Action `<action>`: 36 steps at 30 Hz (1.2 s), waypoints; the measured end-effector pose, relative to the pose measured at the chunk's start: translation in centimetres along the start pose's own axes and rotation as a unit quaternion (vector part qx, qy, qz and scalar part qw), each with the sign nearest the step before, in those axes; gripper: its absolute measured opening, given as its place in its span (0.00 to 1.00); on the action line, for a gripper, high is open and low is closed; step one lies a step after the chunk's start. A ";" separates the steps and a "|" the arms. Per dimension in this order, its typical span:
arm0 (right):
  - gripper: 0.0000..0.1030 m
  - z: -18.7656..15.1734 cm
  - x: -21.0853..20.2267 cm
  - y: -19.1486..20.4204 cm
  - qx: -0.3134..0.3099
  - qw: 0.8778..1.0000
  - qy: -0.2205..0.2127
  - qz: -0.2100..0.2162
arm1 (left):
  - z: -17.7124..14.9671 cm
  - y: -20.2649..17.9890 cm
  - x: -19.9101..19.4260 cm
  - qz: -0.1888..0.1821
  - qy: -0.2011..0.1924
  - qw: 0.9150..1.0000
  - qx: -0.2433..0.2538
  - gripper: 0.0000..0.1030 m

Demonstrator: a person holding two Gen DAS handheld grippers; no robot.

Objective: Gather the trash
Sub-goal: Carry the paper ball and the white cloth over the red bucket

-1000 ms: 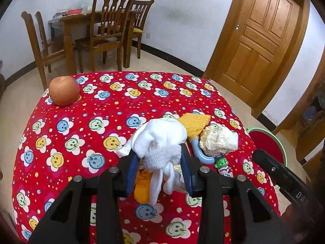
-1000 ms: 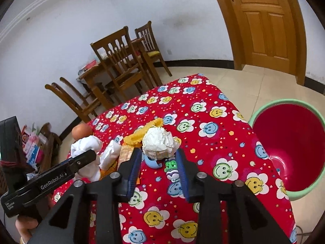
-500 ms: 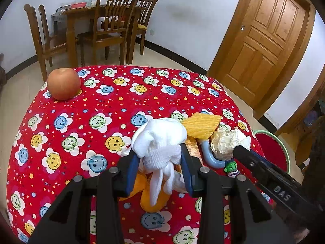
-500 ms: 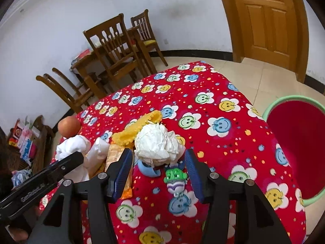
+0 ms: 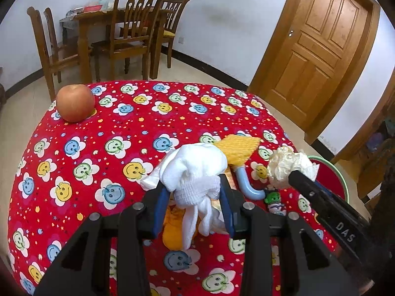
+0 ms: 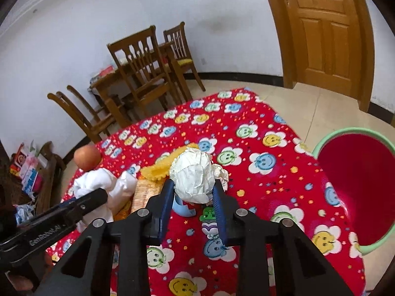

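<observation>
Pointing downward, left gripper [image 5: 195, 192] clamping white cloth [image 5: 195, 170] | right gripper [image 6: 193, 194] fingers closing on paper wad [image 6: 195, 172]

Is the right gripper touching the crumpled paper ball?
Touching. In the right wrist view the right gripper is closing, and both blue pads press against the sides of the crumpled paper ball between them.

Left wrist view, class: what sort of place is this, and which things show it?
Most likely a home dining room: a wooden dining table with wooden chairs, a panelled wooden door, and a smiley-print tablecloth.
</observation>
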State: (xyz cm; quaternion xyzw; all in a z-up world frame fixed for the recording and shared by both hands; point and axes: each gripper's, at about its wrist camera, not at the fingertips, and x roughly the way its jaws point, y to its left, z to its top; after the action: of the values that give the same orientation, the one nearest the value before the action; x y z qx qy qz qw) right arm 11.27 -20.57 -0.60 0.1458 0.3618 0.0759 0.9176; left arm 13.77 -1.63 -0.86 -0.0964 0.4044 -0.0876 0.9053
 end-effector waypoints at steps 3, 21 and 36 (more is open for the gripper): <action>0.31 0.1 -1.6 -0.4 0.007 1.000 -0.011 0.002 | -0.1 -0.8 -0.6 -0.005 -0.001 1.000 0.005 0.38; 0.31 -1.0 -10.5 -7.5 0.066 0.993 -0.063 -0.078 | -1.1 -9.7 -0.5 -0.080 0.020 0.994 0.073 0.38; 0.32 -3.0 -13.3 -15.5 0.130 0.976 -0.076 -0.160 | -2.5 -18.8 2.7 -0.127 0.052 0.979 0.148 0.38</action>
State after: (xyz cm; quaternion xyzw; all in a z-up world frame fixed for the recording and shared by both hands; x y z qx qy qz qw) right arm 0.10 -37.84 0.85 0.2091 0.3168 -0.1306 0.9159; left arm 12.13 -20.68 0.19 -0.0076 0.4181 -0.2655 0.8687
